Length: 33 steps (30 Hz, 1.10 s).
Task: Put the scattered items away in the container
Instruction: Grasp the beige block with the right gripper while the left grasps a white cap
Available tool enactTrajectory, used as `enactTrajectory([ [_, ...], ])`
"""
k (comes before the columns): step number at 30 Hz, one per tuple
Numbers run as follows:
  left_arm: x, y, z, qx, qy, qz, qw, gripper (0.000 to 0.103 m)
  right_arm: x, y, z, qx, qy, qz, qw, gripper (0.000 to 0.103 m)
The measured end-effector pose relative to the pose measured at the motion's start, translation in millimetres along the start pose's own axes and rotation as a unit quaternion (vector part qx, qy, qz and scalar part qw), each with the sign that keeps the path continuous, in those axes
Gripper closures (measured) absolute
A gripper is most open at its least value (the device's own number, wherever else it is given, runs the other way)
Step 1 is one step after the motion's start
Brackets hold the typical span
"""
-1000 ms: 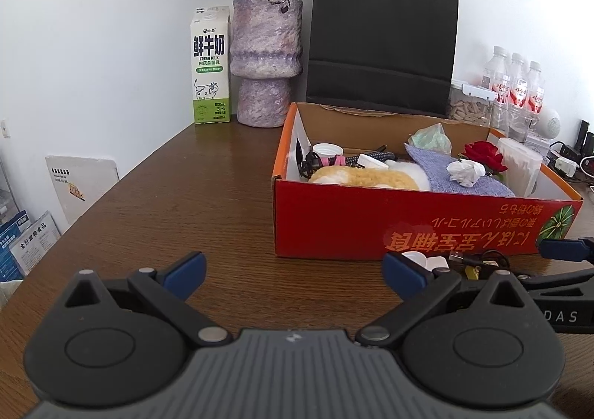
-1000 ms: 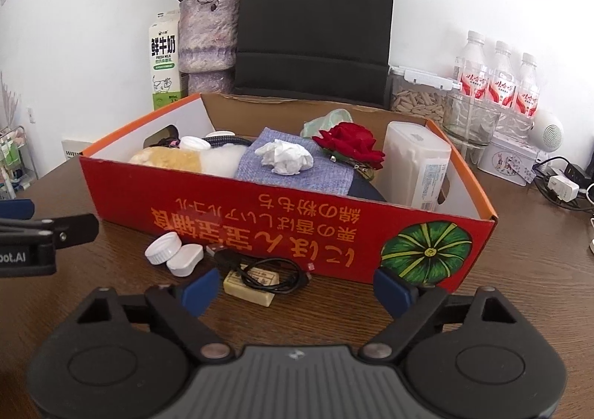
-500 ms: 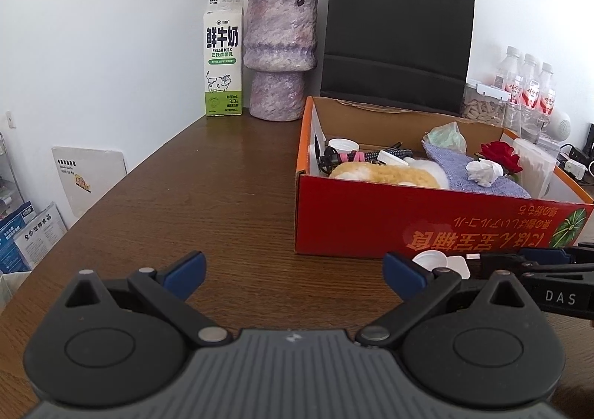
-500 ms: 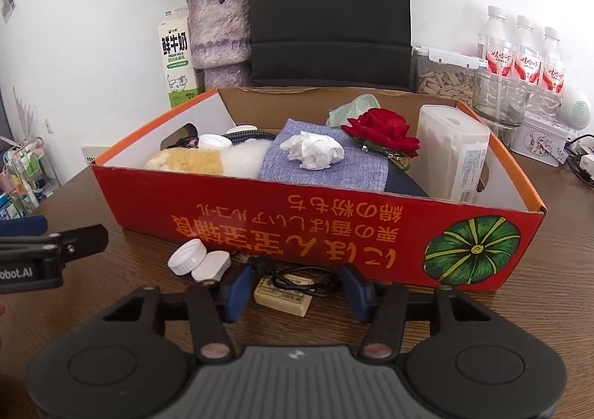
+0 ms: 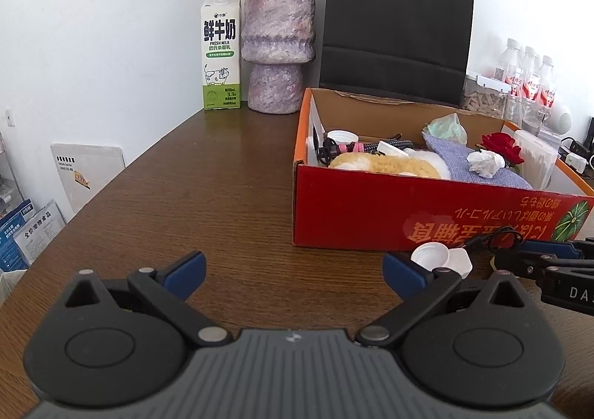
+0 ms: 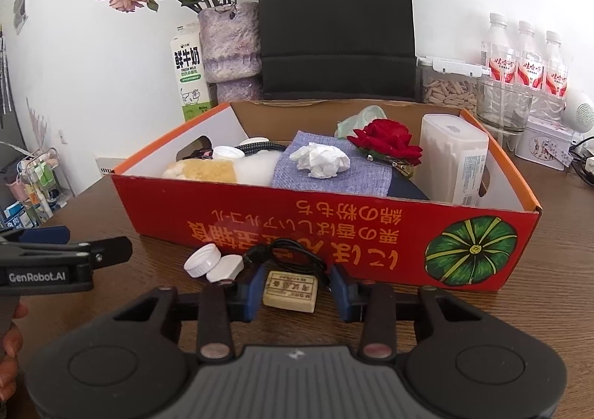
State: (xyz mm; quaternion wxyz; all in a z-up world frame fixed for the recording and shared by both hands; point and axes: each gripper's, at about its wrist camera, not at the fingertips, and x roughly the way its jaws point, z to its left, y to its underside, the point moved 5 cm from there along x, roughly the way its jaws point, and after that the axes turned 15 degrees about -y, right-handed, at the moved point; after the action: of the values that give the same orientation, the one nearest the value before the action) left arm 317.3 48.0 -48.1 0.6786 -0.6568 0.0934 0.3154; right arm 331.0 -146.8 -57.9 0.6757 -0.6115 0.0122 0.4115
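Note:
A red cardboard box [image 6: 334,229] stands on the wooden table and holds a plush toy, a blue cloth, crumpled tissue, a red rose and a white container. In front of it lie a tan eraser block [image 6: 290,291], a black cable [image 6: 293,255], a white bottle cap [image 6: 202,260] and a white plug [image 6: 225,268]. My right gripper [image 6: 295,294] has its blue pads [image 6: 254,291] close on either side of the eraser block, low on the table. My left gripper [image 5: 293,272] is open and empty, left of the box [image 5: 427,213], with the cap [image 5: 430,256] by its right pad.
A milk carton [image 5: 221,51], a purple vase [image 5: 278,47] with dried flowers and a black paper bag [image 5: 397,25] stand behind the box. Water bottles [image 6: 523,58], a jar of seeds and a tin are at the back right. The table's left edge falls to shelves.
My right gripper has moved down and forward and its jaws have narrowed around the eraser block. My left gripper has drifted back and to the left, still open.

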Motion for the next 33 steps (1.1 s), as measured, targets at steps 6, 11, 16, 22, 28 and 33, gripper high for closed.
enactTrajectory([
  [6, 0.0, 1.1, -1.8, 0.003, -0.001, 0.002, 1.0, 0.0, -8.7, 5.8, 1.8, 0.003, -0.01, 0.003, 1.0, 0.079],
  [11, -0.7, 1.8, -3.4, 0.004, 0.001, 0.001, 1.0, 0.0, -6.6, 8.5, 5.8, -0.009, 0.002, 0.011, 1.0, 0.068],
  [16, -1.2, 2.2, -4.6, 0.006, 0.003, 0.002, 1.0, 0.0, 0.8, 11.4, 0.6, -0.003, 0.007, 0.029, 1.0, 0.061],
  [22, -0.7, 3.4, -6.2, 0.009, 0.005, 0.004, 0.9999, 0.0, -2.3, 13.6, 4.2, -0.014, -0.001, 0.029, 0.999, 0.072],
  [28, -0.4, 6.4, -13.8, 0.016, 0.021, 0.01, 0.9996, 0.0, -24.2, 14.0, -1.0, -0.011, 0.001, 0.012, 1.0, 0.072],
  [33, -6.2, 9.3, -29.4, 0.031, 0.047, 0.01, 0.9983, 0.0, -47.1, 10.2, -11.1, 0.016, -0.028, -0.011, 0.999, 0.072],
])
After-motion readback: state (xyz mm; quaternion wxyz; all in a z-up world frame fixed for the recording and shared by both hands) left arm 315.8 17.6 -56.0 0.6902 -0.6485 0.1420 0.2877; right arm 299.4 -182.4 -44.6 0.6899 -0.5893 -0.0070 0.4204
